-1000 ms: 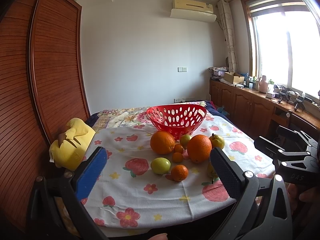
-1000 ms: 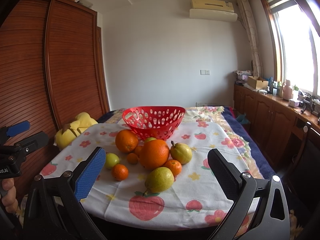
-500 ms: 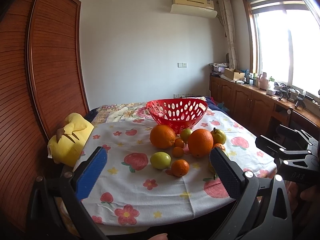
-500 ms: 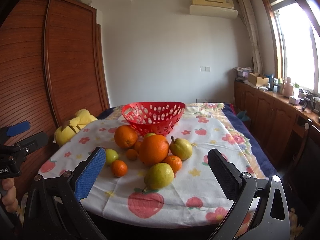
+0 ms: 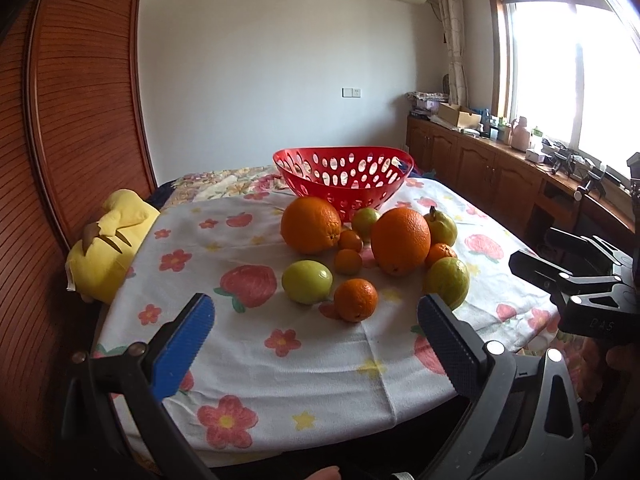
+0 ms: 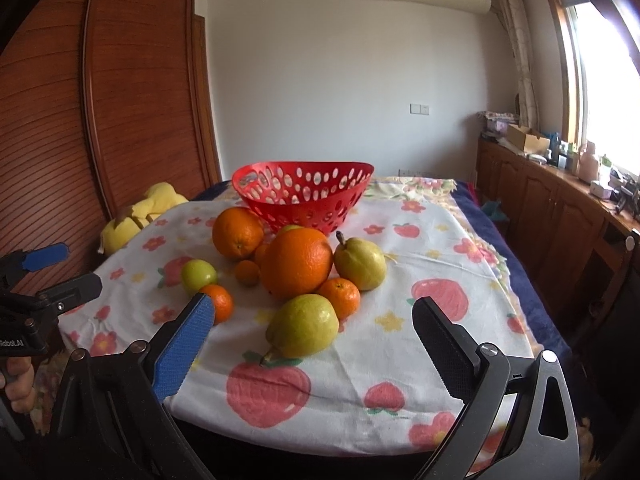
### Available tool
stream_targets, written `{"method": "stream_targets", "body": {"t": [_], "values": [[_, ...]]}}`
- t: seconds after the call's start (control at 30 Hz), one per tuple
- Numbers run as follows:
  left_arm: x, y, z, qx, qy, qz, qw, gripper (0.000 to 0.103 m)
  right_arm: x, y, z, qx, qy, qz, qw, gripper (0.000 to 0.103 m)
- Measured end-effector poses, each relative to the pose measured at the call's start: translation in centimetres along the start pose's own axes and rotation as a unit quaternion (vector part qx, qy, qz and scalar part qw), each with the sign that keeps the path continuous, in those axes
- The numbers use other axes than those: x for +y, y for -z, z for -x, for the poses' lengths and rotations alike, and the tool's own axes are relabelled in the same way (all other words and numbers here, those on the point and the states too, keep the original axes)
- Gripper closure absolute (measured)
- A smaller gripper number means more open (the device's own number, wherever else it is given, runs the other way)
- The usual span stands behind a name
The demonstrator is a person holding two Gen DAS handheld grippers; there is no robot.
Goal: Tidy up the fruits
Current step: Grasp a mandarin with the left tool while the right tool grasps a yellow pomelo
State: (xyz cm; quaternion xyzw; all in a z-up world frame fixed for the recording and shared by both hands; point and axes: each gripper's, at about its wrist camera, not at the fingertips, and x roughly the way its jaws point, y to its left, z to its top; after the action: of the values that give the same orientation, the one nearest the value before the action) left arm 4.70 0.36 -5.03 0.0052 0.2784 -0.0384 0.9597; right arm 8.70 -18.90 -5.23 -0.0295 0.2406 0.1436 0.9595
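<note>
An empty red perforated basket point(image 5: 344, 182) point(image 6: 303, 196) stands at the back of a flowered tablecloth point(image 5: 280, 364). In front of it lie two big oranges point(image 5: 311, 225) point(image 5: 401, 241), several small mandarins point(image 5: 355, 299), a green round fruit point(image 5: 307, 281) and two pears point(image 6: 303, 325) point(image 6: 360, 263). My left gripper point(image 5: 316, 316) is open over the cloth's front, just short of the green fruit and a mandarin. My right gripper point(image 6: 314, 320) is open, its fingers either side of the nearest pear but still in front of it. Neither holds anything.
A yellow plush toy point(image 5: 110, 240) lies at the table's left edge against a tall wooden wardrobe point(image 5: 80, 100). Wooden cabinets point(image 5: 480, 172) with clutter run under the window on the right. The right gripper point(image 5: 580, 284) shows at the left view's right edge.
Both grippers have moved forward toward the fruit pile and tilted down a little; the fruit now looks larger and closer. No fruit has moved. Both stay open.
</note>
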Motion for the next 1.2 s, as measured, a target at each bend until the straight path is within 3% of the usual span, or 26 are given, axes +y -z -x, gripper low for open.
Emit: {"method": "stream_targets", "body": {"t": [0.57, 0.67, 0.77, 1.13, 1.2], "values": [[-0.8, 0.4, -6.5, 0.063, 0.057, -0.007, 0.9963, 0.015, 0.3, 1.3, -7.9, 0.072, -0.037, 0.009, 0.997, 0.014], [-1.1, 0.5, -7.6, 0.072, 0.062, -0.005, 0.9955, 0.021, 0.0, 1.5, -9.1, 0.085, -0.037, 0.003, 0.996, 0.014], [-1.1, 0.6, -8.7, 0.083, 0.068, -0.002, 0.9942, 0.035, -0.3, 1.9, -10.1, 0.102, -0.042, -0.006, 0.994, 0.014], [-1.8, 0.6, -11.1, 0.106, 0.081, -0.015, 0.9910, 0.052, -0.3, 2.6, -12.3, 0.128, -0.048, -0.011, 0.991, 0.015], [-1.9, 0.6, -11.4, 0.110, 0.082, -0.015, 0.9904, 0.053, -0.3, 2.8, -12.7, 0.137, -0.049, -0.012, 0.989, 0.022]]}}
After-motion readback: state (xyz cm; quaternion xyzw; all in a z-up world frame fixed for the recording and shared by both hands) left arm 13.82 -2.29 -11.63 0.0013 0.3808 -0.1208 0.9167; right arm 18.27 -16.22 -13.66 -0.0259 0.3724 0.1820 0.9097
